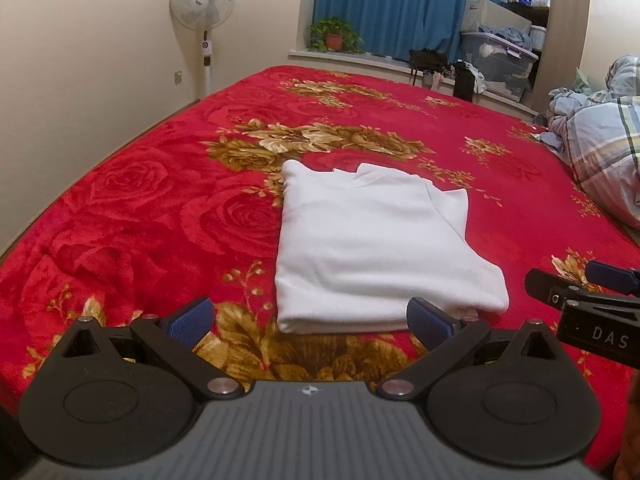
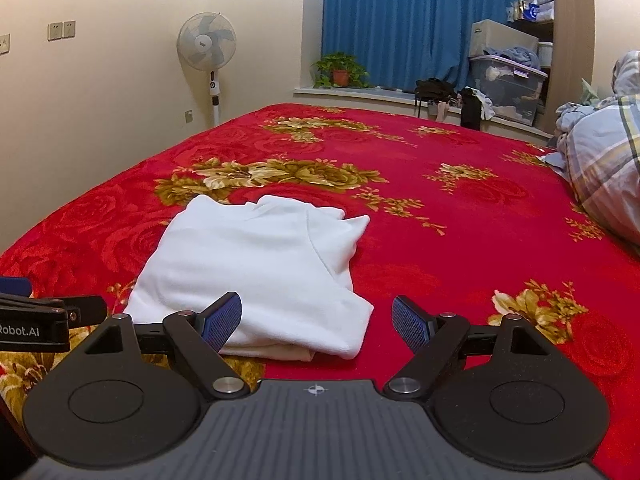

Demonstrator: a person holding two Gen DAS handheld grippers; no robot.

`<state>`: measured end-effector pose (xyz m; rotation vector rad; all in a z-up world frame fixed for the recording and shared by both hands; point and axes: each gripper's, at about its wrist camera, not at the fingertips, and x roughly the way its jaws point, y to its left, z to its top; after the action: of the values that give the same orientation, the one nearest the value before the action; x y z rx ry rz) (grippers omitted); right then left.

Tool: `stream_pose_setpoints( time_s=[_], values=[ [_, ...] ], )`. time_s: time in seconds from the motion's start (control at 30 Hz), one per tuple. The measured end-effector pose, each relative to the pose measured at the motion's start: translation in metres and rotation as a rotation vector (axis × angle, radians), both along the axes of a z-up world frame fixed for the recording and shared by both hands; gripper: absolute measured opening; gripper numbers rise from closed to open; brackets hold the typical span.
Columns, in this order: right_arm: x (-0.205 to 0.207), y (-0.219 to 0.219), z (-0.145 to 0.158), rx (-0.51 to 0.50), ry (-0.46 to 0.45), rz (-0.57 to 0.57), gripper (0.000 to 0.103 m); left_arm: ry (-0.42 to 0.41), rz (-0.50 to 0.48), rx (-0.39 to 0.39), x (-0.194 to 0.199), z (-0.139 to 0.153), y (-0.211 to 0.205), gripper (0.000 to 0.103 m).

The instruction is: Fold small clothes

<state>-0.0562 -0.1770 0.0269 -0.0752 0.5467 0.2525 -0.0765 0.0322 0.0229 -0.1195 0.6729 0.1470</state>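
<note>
A white garment [image 1: 372,248] lies folded into a rough rectangle on the red flowered bedspread [image 1: 140,200]. It also shows in the right wrist view [image 2: 256,276]. My left gripper [image 1: 310,322] is open and empty, just short of the garment's near edge. My right gripper [image 2: 316,326] is open and empty, at the garment's near right corner. The right gripper shows at the right edge of the left wrist view [image 1: 584,296]. The left gripper shows at the left edge of the right wrist view [image 2: 44,316].
A plaid quilt [image 1: 604,148] is heaped at the bed's right side. A standing fan [image 1: 202,4] is by the left wall. A potted plant [image 1: 334,34], bags and a storage box [image 1: 500,60] sit on the window ledge before blue curtains.
</note>
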Motion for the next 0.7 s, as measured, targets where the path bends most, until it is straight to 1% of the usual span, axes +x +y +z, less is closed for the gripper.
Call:
stream_pose_setpoints(
  time_s=[0.7],
  values=[
    [0.0013,-0.0013,0.0007,-0.003,0.007,-0.001,0.084,0.018,-0.015,-0.02,0.0009,-0.0027,-0.0015,0.103]
  ],
)
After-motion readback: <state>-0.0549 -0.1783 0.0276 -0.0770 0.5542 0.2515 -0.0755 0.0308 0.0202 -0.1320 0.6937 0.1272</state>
